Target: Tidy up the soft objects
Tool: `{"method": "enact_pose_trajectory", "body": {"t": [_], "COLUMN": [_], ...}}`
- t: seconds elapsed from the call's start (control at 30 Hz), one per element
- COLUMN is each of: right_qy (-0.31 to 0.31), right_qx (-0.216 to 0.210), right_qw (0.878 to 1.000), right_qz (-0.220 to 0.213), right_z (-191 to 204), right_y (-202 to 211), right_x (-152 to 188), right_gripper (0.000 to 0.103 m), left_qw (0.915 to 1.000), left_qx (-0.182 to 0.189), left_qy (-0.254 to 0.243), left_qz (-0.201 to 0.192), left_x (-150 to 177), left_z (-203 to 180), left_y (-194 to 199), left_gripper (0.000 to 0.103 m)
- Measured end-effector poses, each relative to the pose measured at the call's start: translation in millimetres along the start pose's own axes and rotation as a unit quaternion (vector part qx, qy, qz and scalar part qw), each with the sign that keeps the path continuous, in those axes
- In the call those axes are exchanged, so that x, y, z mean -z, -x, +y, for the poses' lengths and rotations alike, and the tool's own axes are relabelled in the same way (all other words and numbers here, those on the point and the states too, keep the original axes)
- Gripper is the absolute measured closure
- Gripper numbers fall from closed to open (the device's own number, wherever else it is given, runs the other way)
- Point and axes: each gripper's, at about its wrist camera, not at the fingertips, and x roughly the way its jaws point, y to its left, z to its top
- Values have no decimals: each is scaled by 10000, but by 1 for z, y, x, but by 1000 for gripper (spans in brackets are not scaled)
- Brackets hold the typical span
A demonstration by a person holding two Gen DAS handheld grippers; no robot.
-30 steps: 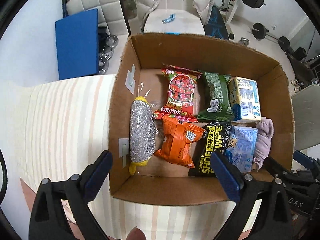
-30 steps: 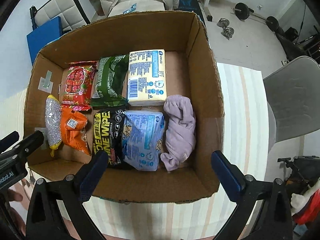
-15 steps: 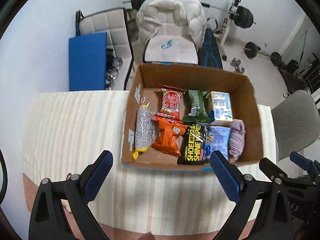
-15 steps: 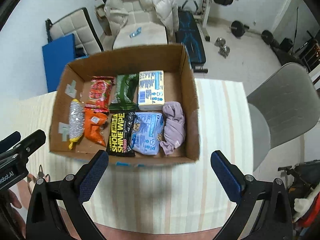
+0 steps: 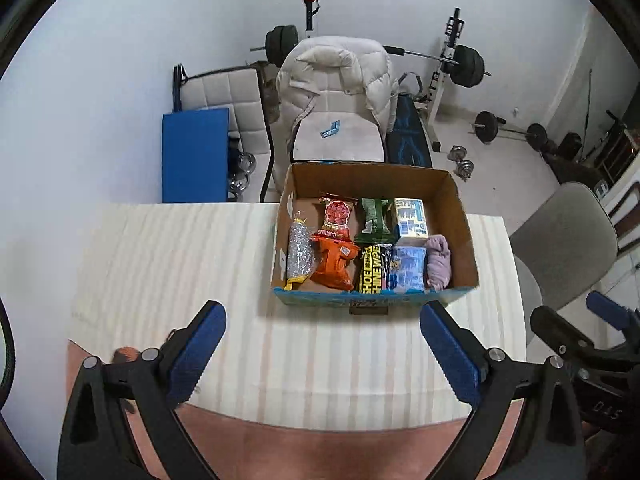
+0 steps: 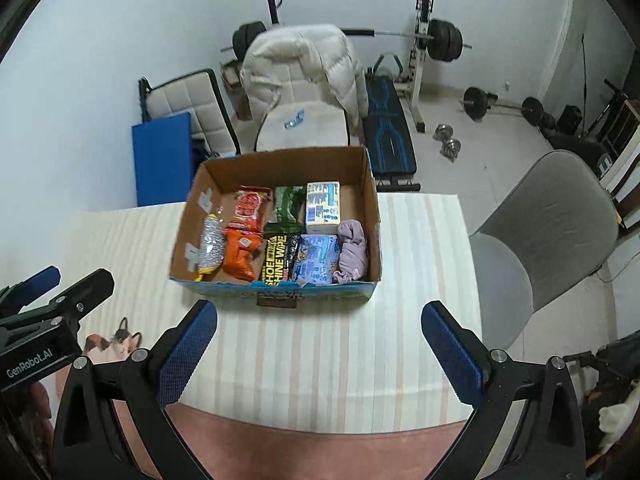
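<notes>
Packets [image 5: 335, 264] and cloth [image 5: 438, 261] all sit in the box [image 5: 464, 220], so sorting looks finished to me; my left gripper [image 5: 322, 346] and right gripper [image 6: 320, 344] hang open, empty.

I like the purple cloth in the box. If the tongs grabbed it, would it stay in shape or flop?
The purple cloth would probably flop: it lies crumpled in soft folds, not flat or boxy. It looks light, being thin bunched fabric. It likely won't roll or slip, wedged between the blue packet and the cardboard box wall.
</notes>
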Motion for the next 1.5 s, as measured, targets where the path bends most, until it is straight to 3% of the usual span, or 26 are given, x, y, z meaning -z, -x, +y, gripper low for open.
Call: {"method": "enact_pose_trajectory", "body": {"t": [0.53,0.7,1.07,1.5], "right_qy": [107,172,199,239], "right_qx": [-166,-140,132,147], "right_qw": [9987,9986,9948,9938], "right_qz": [-469,-481,-989,-1078], "right_z": [5,6,7,10], "right_y": [118,128,150,153], "right_x": [46,50,36,31], "right_gripper": [0,0,0,0], "left_qw": [9996,9993,9984,9977], "left_qx": [138,153,100,87], "left_qy": [80,82,57,62], "left_qz": [-225,-339,-560,-663], "left_x": [29,32,30,29], "left_z": [4,4,0,-1], "left_y": [72,84,98,105], "left_gripper": [3,3,3,3]}}
